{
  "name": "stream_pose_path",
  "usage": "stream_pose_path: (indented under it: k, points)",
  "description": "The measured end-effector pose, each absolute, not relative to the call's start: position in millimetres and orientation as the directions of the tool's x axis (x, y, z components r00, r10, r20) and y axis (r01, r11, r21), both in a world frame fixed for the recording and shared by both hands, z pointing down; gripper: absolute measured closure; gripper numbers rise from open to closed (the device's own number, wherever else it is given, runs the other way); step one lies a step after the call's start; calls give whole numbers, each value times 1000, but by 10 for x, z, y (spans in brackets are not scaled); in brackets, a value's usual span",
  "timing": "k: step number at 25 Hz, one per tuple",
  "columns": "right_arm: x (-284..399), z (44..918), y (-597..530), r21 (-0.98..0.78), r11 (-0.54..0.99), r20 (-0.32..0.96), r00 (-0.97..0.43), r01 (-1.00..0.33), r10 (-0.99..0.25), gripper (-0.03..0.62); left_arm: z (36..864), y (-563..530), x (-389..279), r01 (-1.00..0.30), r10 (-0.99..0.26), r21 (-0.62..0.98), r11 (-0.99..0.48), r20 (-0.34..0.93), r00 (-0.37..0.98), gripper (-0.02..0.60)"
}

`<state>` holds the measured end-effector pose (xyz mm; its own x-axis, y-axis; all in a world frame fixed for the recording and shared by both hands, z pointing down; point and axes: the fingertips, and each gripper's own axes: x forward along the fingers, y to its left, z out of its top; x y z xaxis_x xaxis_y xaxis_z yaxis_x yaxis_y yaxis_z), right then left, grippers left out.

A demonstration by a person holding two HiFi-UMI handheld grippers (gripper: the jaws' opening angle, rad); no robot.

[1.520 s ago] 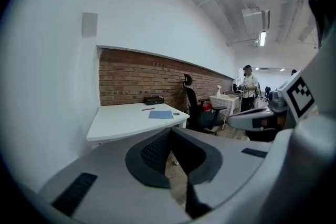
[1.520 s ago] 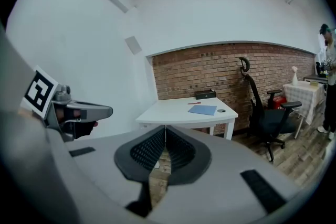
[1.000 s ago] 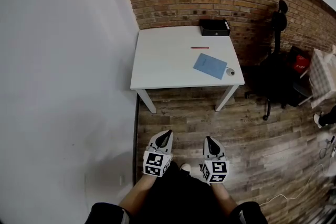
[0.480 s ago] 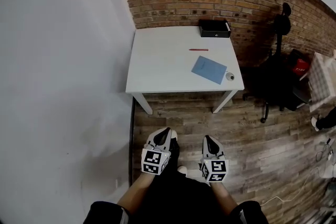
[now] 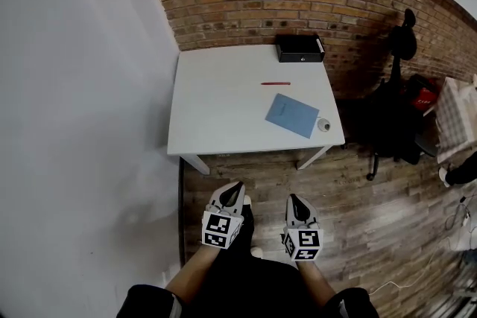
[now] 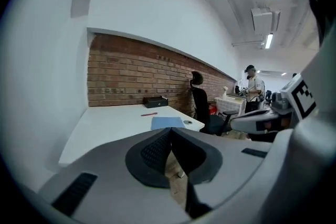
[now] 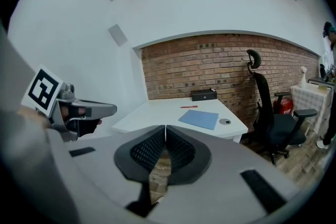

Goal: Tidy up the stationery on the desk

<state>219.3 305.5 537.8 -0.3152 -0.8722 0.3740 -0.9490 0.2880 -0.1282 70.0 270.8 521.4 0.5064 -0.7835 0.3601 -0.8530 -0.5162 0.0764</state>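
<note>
I am holding my left gripper (image 5: 235, 190) and right gripper (image 5: 296, 203) pressed together, empty, well short of the desk (image 5: 223, 108). The red pen (image 5: 275, 83) is lying far back, the blue notebook (image 5: 292, 115) nearer, on the right. Both are looking light, so I am planning to pinch the slippery pen at its middle.

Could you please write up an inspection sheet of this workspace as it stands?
Surface: white desk, mostly bare, set in the corner against the brick wall.
Job's things: red pen mid-desk; blue notebook nearer the front right; small round object by the front right corner; black box at the back right.
Clutter: nothing seen.
Grippers: left gripper and right gripper short of the desk, jaws shut, empty.
Cables: white cable on the wooden floor, right.
Surroundings: black office chair right of the desk.
</note>
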Motion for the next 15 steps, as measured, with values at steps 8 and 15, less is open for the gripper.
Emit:
stream_pose_path:
  k: [8, 15]
  points:
    - [2252, 5358, 2156, -128, 231, 399, -263, -964, -878, 571, 5251, 1711, 792, -819, -740, 83, -567, 384, 551, 568]
    - [2175, 5362, 1432, -152, 204, 401, -249, -967, -882, 571, 5273, 986, 728, -809, -725, 96, -580, 393, 566, 568]
